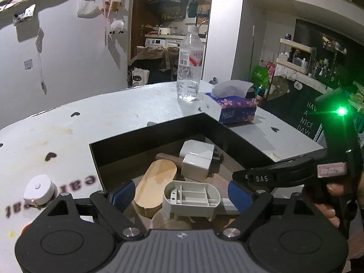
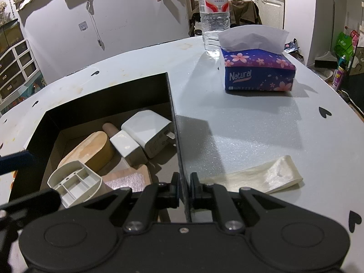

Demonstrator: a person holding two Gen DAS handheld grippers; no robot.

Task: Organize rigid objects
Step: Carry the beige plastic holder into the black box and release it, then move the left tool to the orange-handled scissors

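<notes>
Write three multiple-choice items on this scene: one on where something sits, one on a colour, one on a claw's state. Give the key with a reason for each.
1. Where does the water bottle stand?
A. inside the black box
B. on the table behind the tissue pack
C. on the floor

2. What colour are the pads on the left claw?
A. blue
B. red
C. yellow

3. What is the right claw doing?
A. hanging open above the table
B. clamped on the tissue pack
C. shut on the wall of the black box

Key: 1 B, the bottle stands upright on the table just beyond the tissue pack. 2 A, blue pads show on both fingers, open on either side of the white plastic tray. 3 C, its two fingers pinch the thin side wall of the black box.
</notes>
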